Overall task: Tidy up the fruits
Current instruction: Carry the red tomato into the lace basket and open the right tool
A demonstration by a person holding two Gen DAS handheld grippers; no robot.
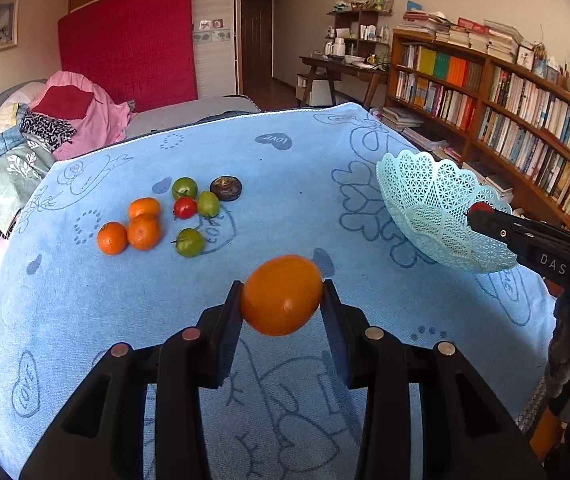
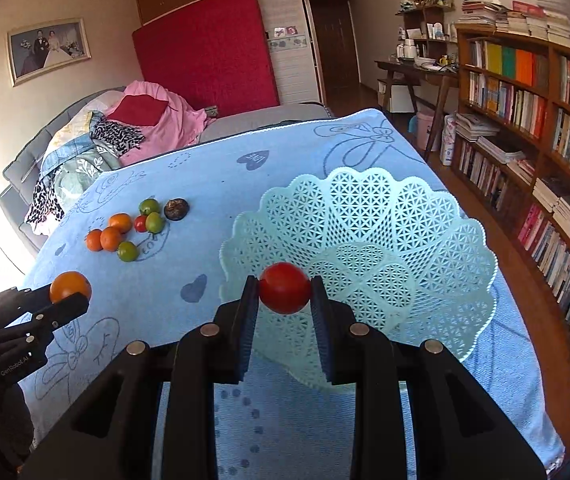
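My left gripper [image 1: 282,294] is shut on an orange [image 1: 281,295] and holds it above the blue cloth; it also shows in the right wrist view [image 2: 70,286]. My right gripper [image 2: 285,289] is shut on a red tomato [image 2: 285,288] over the near rim of the pale green lattice basket [image 2: 405,248]. The basket holds nothing inside. The basket [image 1: 437,216] shows at the right in the left wrist view, with the right gripper [image 1: 481,210] at its rim. On the cloth lies a cluster: three oranges [image 1: 133,230], three green tomatoes [image 1: 191,242], a small red tomato [image 1: 185,208] and a dark fruit [image 1: 226,188].
The table is covered by a blue towel [image 1: 285,184] with heart drawings. A sofa with piled clothes [image 1: 25,148] stands beyond the left edge. Bookshelves [image 1: 505,112] line the right wall. A desk [image 1: 345,68] stands at the back.
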